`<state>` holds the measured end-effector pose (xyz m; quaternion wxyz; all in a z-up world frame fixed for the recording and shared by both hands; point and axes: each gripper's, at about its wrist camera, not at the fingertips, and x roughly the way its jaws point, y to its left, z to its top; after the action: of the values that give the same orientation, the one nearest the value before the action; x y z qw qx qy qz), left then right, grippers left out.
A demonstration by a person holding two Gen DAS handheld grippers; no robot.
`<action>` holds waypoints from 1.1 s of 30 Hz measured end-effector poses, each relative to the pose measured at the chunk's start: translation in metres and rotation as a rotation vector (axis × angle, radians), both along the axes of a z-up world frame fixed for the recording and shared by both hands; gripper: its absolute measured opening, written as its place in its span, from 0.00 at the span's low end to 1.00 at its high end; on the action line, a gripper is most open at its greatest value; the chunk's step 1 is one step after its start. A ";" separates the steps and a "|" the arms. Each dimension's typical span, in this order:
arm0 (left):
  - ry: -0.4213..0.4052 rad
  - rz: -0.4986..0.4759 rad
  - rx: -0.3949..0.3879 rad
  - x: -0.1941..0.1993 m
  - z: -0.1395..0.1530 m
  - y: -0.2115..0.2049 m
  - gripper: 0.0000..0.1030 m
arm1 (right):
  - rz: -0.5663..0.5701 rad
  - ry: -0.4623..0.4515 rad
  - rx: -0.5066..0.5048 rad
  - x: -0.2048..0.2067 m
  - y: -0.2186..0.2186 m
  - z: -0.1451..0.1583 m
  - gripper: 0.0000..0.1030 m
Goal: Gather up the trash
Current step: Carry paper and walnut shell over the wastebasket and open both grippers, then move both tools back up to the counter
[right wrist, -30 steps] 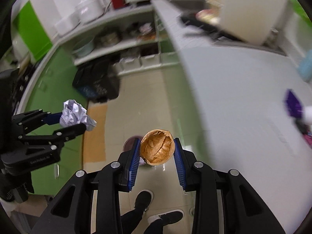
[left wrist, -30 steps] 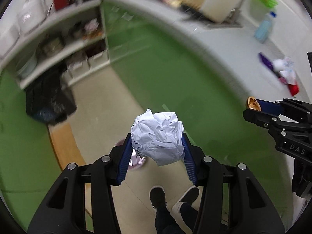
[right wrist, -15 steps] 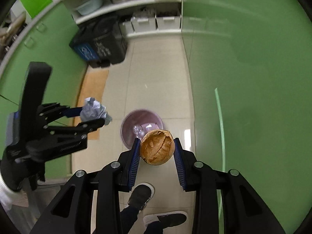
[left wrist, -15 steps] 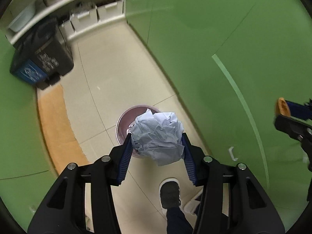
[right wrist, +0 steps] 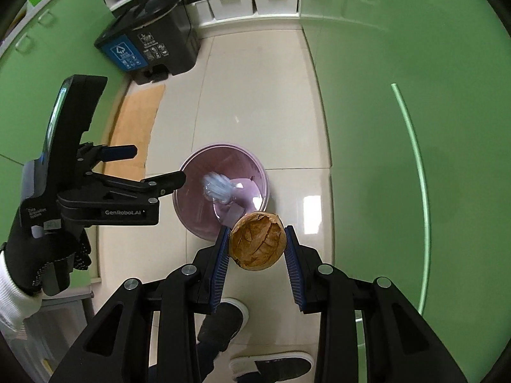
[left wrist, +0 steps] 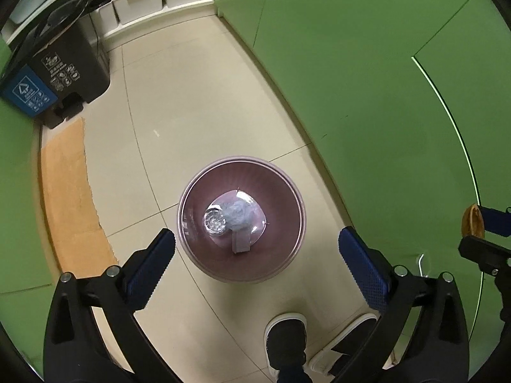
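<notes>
A: Our left gripper (left wrist: 255, 257) hangs over the pink bin (left wrist: 191, 188) with its fingers spread wide and nothing between the blue pads (left wrist: 150, 265).

B: Agreed. In the right wrist view we see that same gripper (right wrist: 153, 167) from the side, just left of the bin's rim (right wrist: 220, 146), both fingers apart and empty, held by our gloved left hand (right wrist: 48, 255).

A: And the paper ball (left wrist: 238, 212)?

B: It lies in the bin, on the bottom, beside a shiny foil wad (left wrist: 214, 221) and a small grey block (left wrist: 241, 242). In the right wrist view the ball (right wrist: 217, 188) looks blurred, so we cannot tell whether it is at rest.

A: Our right gripper (right wrist: 257, 245) pinches a brown shell (right wrist: 258, 245), cracked on its face, between its two blue pads. It sits near the bin's close edge, partly over it.

B: From the left wrist view we catch only a sliver of that shell (left wrist: 472, 221) at the right border, clamped by the right gripper (left wrist: 479, 223).

A: The bin stands on the cream tiled floor (left wrist: 198, 95), next to the green cabinet (left wrist: 367, 79). Further back we see a black dustbin (right wrist: 150, 41) with a blue label, an orange mat (left wrist: 67, 198) and white boxes (right wrist: 246, 1) on a low shelf.

B: Our black shoes (right wrist: 223, 322) show below the grippers.
</notes>
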<state>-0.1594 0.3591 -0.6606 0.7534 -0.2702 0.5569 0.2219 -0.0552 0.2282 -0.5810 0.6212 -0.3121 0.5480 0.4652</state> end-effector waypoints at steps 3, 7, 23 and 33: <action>0.003 0.014 0.017 -0.011 0.006 0.006 0.97 | 0.017 0.008 0.006 -0.006 0.010 -0.003 0.32; 0.008 0.051 0.012 -0.029 0.013 0.021 0.97 | 0.041 0.021 0.014 -0.013 0.026 -0.014 0.32; -0.004 0.184 0.028 -0.109 0.015 0.048 0.97 | 0.166 0.050 0.008 -0.050 0.090 -0.082 0.33; -0.011 0.240 0.027 -0.130 0.030 0.048 0.97 | 0.170 0.029 0.016 -0.051 0.081 -0.066 0.89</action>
<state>-0.2895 0.4075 -0.6309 0.7280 -0.3260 0.5134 0.3165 -0.1058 0.3091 -0.6467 0.5741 -0.3458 0.5248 0.5248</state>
